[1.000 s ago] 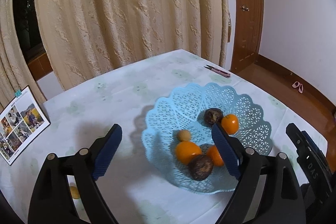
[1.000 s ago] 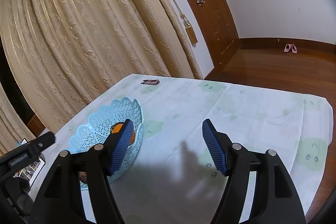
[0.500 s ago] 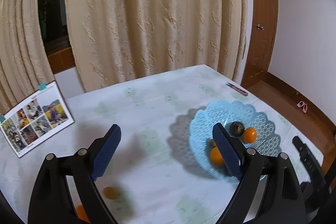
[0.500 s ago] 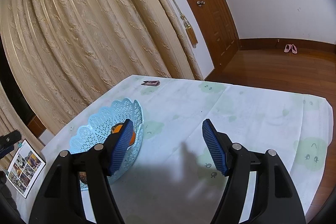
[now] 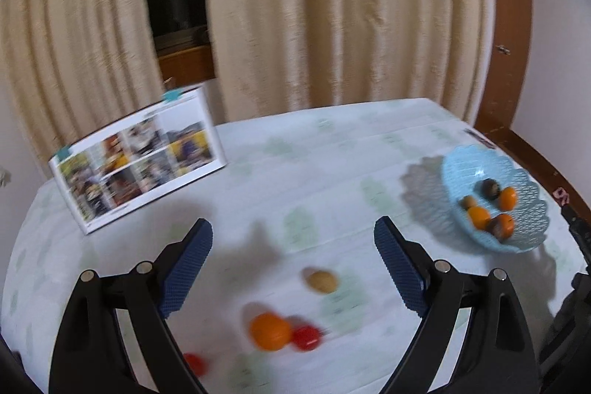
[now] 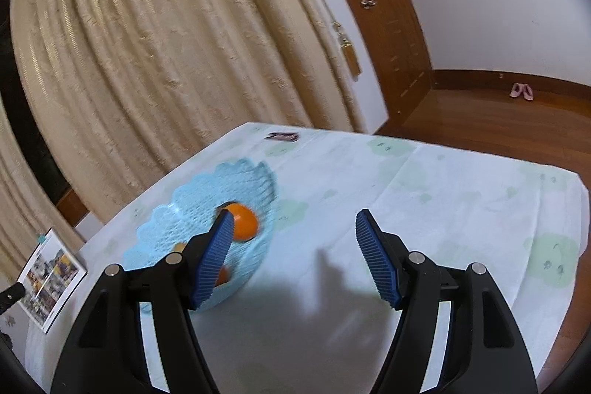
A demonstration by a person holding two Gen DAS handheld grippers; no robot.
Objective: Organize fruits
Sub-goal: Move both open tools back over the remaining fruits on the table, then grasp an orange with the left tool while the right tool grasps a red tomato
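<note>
Left gripper point(image 5: 291, 257) gapes wide, empty; right gripper point(image 6: 293, 255) open, empty. Centre the jaws over the orange point(image 5: 270, 331) at six o'clock, clear of the tomato point(image 5: 306, 338) touching it.

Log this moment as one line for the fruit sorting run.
left claw: open, empty, above loose fruit | right claw: open, empty, beside basket | orange, two red fruits, tan fruit: on table

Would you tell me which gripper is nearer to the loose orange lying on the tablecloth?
Left. The left gripper hangs open just above the loose orange, which lies between its fingers in the view. The right gripper is open beside the blue basket, away from that fruit.
</note>
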